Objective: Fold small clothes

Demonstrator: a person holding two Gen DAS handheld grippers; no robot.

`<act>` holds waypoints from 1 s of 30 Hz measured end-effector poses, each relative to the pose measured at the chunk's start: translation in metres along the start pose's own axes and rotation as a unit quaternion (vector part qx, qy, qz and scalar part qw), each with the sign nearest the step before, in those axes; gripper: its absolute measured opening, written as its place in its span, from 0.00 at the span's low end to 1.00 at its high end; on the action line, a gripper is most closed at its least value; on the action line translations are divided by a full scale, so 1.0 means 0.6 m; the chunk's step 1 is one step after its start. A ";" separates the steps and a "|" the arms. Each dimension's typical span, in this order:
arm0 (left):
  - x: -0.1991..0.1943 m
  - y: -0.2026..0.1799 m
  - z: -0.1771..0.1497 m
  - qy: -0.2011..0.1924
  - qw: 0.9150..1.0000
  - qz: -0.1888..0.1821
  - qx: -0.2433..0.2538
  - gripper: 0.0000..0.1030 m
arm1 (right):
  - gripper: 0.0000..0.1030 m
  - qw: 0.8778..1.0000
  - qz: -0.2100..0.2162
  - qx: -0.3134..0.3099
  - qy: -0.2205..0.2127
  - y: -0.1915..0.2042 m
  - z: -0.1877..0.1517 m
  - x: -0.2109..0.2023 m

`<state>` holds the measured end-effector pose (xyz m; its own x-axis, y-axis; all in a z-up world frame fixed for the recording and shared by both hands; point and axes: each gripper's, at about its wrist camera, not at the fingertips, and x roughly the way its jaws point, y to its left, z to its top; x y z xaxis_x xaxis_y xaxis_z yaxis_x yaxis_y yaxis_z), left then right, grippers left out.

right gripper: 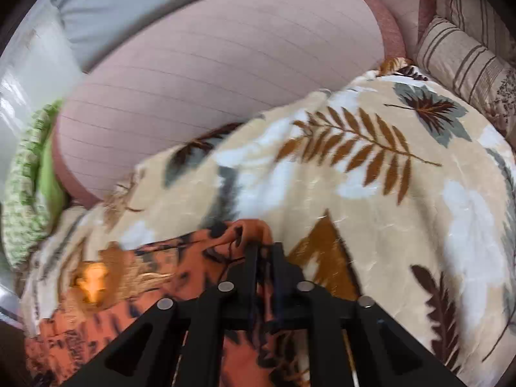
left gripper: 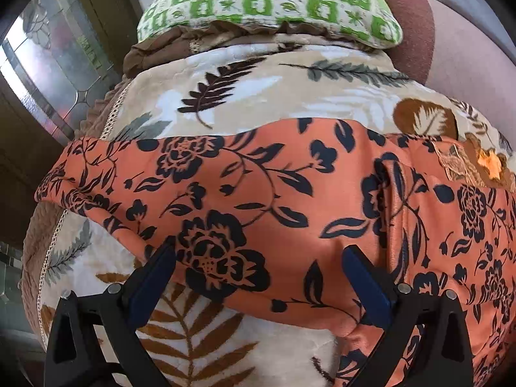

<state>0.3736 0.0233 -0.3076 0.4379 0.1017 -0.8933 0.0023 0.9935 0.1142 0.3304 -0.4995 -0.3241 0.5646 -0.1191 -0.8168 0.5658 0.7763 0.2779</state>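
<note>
An orange garment with a black flower print [left gripper: 290, 193] lies spread across a beige leaf-print blanket [left gripper: 258, 96]. My left gripper [left gripper: 258, 258] is open, its blue-padded fingers [left gripper: 154, 277] straddling the garment's near edge, right at the cloth. In the right wrist view my right gripper [right gripper: 264, 251] is shut on a bunched corner of the same orange garment [right gripper: 238, 235], which trails down to the left over the blanket [right gripper: 387, 193]. An embroidered patch with an orange motif [right gripper: 93, 280] shows on the garment.
A green and white patterned cushion [left gripper: 267, 3] lies at the far end of the blanket. A pink padded backrest [right gripper: 209, 80] rises behind the blanket. Striped pillows [right gripper: 467, 58] sit at the far right. A leaded glass door [left gripper: 54, 74] is on the left.
</note>
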 end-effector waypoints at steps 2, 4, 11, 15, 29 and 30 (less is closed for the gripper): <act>-0.004 0.014 0.001 0.004 1.000 0.006 -0.004 1.00 | 0.11 1.000 -0.018 0.008 0.005 -0.002 0.004 -0.014; -0.006 0.028 0.003 0.003 1.000 0.014 -0.013 1.00 | 0.11 0.999 -0.043 0.025 -0.009 -0.011 0.003 -0.032; -0.008 0.047 0.006 0.008 0.999 0.013 -0.031 1.00 | 0.11 0.995 -0.056 -0.011 -0.079 0.022 -0.059 -0.124; -0.013 0.045 0.005 0.010 0.999 0.016 -0.027 1.00 | 0.11 0.997 -0.003 -0.070 -0.021 0.076 -0.123 -0.107; -0.024 0.229 0.002 0.038 0.983 0.010 -0.180 1.00 | 0.11 0.959 0.077 -0.271 0.019 0.365 -0.257 -0.144; -0.028 0.251 -0.002 0.036 0.980 0.019 -0.196 1.00 | 0.11 0.950 0.106 -0.294 0.024 0.415 -0.280 -0.158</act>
<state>0.3658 0.1712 -0.2761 0.3656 0.1292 -0.9217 -0.3653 0.9308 -0.0145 0.3168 -0.1912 -0.2622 0.5917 0.0960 -0.8004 0.0018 0.9927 0.1204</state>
